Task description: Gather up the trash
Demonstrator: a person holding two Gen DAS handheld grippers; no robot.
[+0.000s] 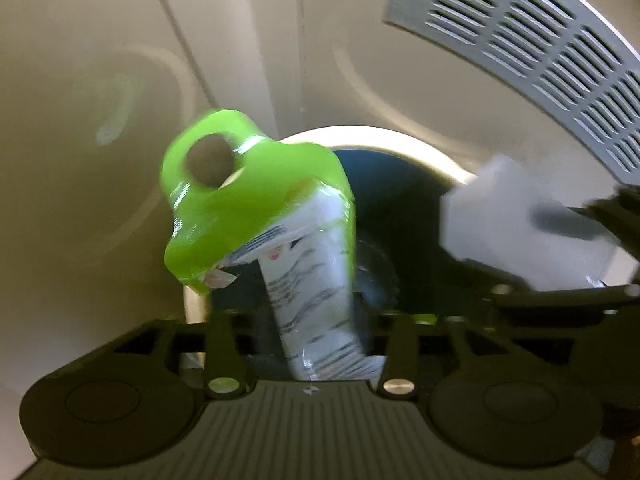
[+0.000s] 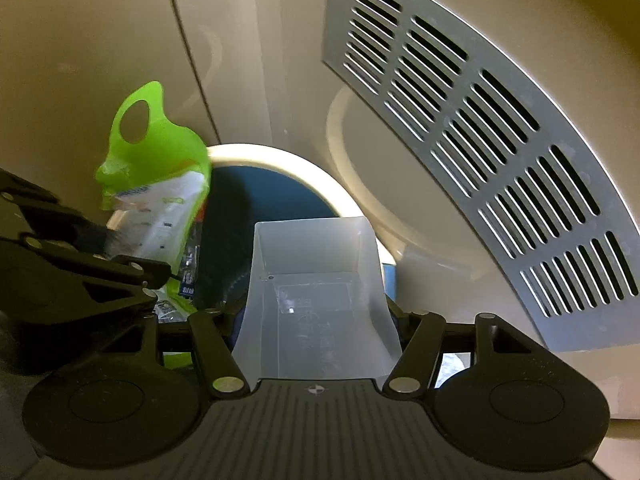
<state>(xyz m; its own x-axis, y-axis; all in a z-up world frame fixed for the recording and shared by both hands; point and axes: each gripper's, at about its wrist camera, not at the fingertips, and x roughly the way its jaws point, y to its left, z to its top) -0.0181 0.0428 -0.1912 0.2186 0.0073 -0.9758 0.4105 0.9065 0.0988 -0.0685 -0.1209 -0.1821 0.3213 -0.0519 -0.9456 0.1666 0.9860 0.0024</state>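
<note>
Pinching green wrapper [image 1: 256, 216] btwn left hand-held gripper [image 1: 320, 344] fingers; right hand-held gripper [image 2: 316, 336] clamping clear tub [image 2: 316, 280].

The bin [image 2: 280, 160] mouth lies open ahead, its dark inside free between the green-topped wrapper [image 1: 256, 200] on the left and the translucent plastic container [image 2: 316, 292] on the right. Behind it, the beige wall [image 2: 260, 60] and the slotted vent panel [image 2: 480, 128] close off passage.
</note>
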